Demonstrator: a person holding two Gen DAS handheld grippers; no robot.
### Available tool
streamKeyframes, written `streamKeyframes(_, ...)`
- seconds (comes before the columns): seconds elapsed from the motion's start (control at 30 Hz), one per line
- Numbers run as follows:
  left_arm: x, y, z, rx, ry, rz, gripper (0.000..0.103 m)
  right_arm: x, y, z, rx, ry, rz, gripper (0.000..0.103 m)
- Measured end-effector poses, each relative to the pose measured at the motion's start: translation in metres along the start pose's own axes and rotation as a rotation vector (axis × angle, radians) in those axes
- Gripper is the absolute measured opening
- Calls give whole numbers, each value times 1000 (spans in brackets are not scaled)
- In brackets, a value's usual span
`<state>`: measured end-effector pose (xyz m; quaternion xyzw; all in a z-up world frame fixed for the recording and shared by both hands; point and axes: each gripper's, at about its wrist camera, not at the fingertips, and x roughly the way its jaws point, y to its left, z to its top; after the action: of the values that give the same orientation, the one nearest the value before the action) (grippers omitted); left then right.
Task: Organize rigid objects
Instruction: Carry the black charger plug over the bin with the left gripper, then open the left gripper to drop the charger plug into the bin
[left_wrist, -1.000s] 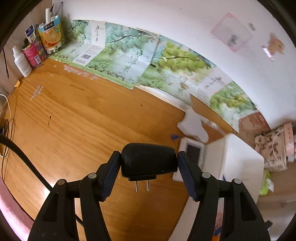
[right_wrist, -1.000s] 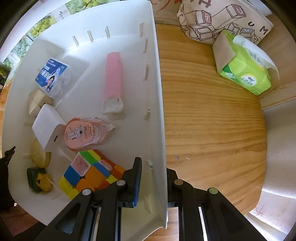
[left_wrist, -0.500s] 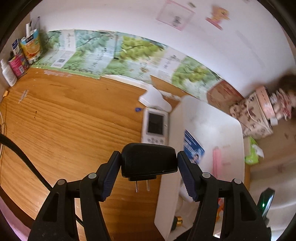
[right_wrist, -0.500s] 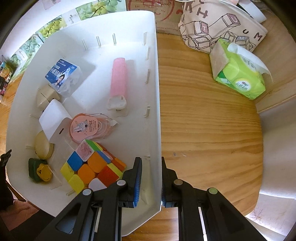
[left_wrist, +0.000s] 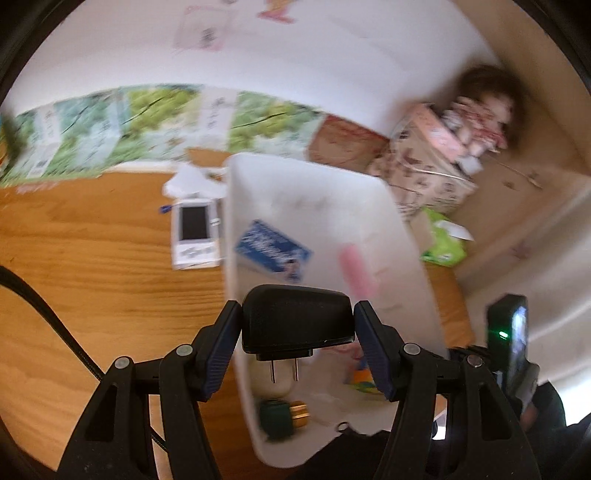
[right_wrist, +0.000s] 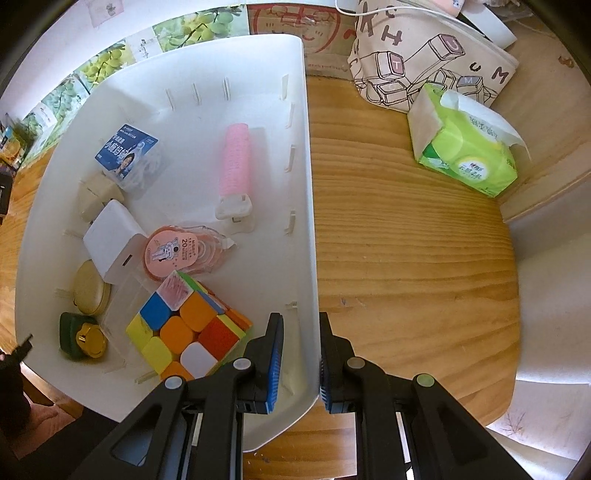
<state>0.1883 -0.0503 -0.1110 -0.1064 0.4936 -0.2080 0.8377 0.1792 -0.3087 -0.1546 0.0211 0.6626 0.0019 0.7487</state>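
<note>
Charger (left_wrist: 296, 319), black, prongs toward six o'clock, sits clenched in the left gripper (left_wrist: 298, 345) above the white bin's (right_wrist: 309, 206) near-left corner; free floor lies at twelve o'clock. Right gripper (right_wrist: 300, 360) pinches the bin's right wall, steadying it on the surface (right_wrist: 410, 258).

Matt black plastic charger (left_wrist: 296, 321) — smooth white plastic bin (right_wrist: 258, 110), grained wood table (right_wrist: 406, 258).

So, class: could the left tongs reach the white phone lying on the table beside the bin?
Probably not yet: the left tongs are shut on the black charger; otherwise the way to the white phone looks free.
</note>
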Motion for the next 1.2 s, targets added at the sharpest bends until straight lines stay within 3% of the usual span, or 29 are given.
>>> streamKeyframes(0.27, -4, -35, -6, 154, -36, -125, 66, 1, 1, 1, 29, -4, -14, 17)
streamKeyframes(0.53, 5, -54, -9, 230, 0, -171, 67, 2, 0, 3, 20, -6, -12, 17)
streamKeyframes(0.77, 6, -50, -4, 216, -5, -186, 75, 5, 0, 4, 26, -1, -19, 17)
streamKeyframes(0.93, 5, -44, -1, 198, -14, -193, 75, 7, -1, 6, 41, 6, -23, 17)
streamKeyframes(1.2, 8, -16, 13, 92, -27, -166, 75, 12, -1, 10, 38, 7, -28, 17)
